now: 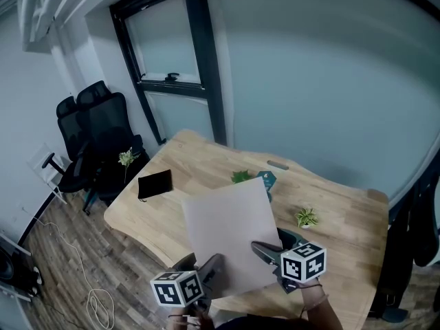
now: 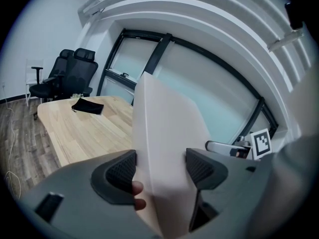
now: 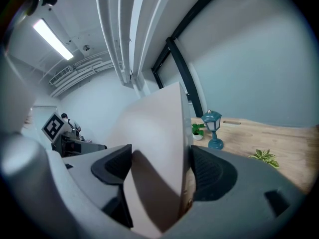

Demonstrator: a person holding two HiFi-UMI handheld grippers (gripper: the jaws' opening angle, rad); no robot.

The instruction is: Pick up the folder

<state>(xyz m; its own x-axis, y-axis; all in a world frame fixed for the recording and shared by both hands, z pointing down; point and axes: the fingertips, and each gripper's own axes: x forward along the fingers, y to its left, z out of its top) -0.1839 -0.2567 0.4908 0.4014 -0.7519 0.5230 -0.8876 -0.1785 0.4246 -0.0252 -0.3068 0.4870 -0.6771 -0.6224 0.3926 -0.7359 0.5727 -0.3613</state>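
Head view: steeply down over table [image 1: 137, 208]. Gripper views: close, share folder [image 1: 230, 236].

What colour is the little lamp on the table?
The little lamp is teal; the right gripper view shows it best.

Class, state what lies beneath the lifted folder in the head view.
The folder covers that stretch of table; only a lantern and small plant peek past its far edge.

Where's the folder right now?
The folder is low in the head view's centre, held above the wooden table between the left gripper and the right gripper, both shut on its near edge.
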